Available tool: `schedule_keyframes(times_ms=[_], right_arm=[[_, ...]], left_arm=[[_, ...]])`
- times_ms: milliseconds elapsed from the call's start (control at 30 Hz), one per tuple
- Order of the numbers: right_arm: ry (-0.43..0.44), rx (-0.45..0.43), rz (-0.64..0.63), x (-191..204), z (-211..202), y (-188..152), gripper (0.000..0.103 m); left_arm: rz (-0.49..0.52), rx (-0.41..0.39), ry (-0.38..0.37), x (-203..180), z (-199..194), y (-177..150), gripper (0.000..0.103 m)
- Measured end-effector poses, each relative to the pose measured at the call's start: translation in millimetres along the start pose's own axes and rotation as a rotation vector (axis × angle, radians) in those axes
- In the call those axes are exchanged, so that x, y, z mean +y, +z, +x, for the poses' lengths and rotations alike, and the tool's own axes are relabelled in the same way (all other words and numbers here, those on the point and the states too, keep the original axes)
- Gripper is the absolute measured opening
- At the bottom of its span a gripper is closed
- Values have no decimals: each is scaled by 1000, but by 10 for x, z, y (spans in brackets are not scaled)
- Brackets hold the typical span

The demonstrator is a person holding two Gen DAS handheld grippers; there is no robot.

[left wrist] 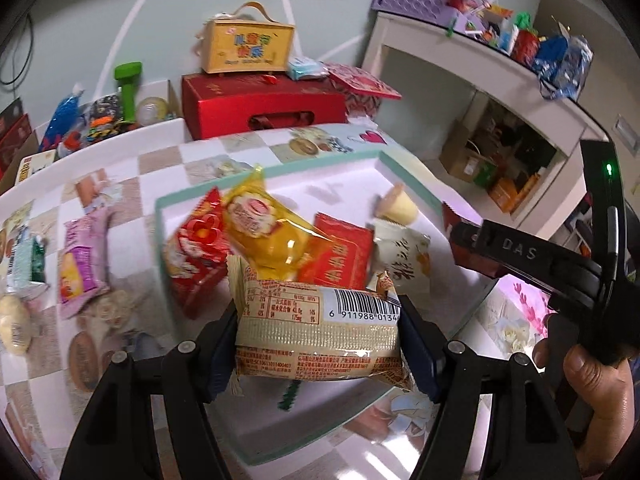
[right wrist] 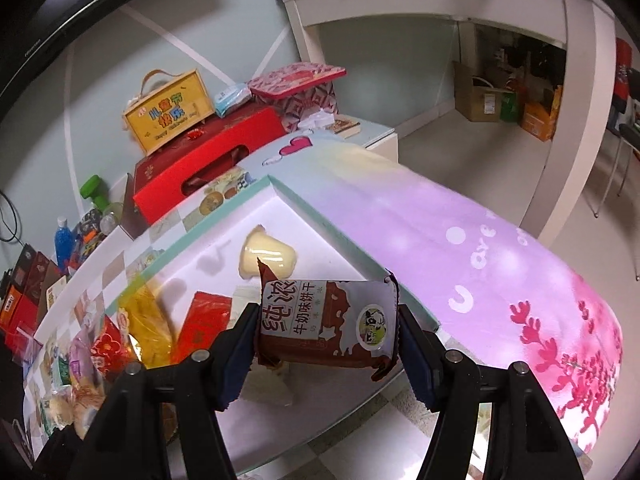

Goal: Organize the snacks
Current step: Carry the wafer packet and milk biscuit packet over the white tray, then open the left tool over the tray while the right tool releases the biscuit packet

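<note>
the main risk from here is a bad drop into the white tray with the teal rim [left wrist: 408,174]: its left part is already heaped with a red flower-print packet [left wrist: 196,252], a clear yellow cake pack [left wrist: 264,228] and a red-and-gold packet [left wrist: 340,258], so a packet let go over that heap could slide off it, knock one over the teal rim, or land half on the rim and tip onto the patterned tablecloth [right wrist: 500,264]. both hands crowd the same tray, so the two tools could also bump; in the left wrist view the right gripper [left wrist: 472,240] reaches in over the tray's right edge, close to the white pouch with orange print [left wrist: 404,256] and the pudding cup [right wrist: 264,256] that lie inside. crinkly wrappers may also slip or swing if either grip loosens too soon. the left gripper [left wrist: 320,340] is about half spread and clamped on the beige barcode-printed cake pack [left wrist: 320,332], its pads pressing both ends, with the pack hanging just above the tray's near side. the right gripper is likewise about half spread and holds the brown milk biscuit packet [right wrist: 326,320] across its width, poised above the tray's near right corner, beside the pudding cup. more snacks, among them a pink-wrapped one [left wrist: 82,260], wait outside the tray to its left.
</note>
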State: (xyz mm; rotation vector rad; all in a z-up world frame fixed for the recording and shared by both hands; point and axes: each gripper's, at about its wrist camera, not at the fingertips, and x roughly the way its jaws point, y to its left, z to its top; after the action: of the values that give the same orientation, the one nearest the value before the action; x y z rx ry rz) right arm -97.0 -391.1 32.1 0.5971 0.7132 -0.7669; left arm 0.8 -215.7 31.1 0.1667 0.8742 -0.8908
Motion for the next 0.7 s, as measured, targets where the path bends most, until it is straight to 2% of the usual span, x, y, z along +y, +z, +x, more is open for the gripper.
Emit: schedule_keyframes(times_ms=[367,500,700], right_arm=[[-1,47,-21,15,233,-64,71],[0,49,-37,51,231,-55,77],[3,58,-35,71,168,-54,78]], left_arm=[[8,41,34,-50,220,-67,76],[8,36,40,-64,195,-49,77],[15,3,52,-63,72,1,77]])
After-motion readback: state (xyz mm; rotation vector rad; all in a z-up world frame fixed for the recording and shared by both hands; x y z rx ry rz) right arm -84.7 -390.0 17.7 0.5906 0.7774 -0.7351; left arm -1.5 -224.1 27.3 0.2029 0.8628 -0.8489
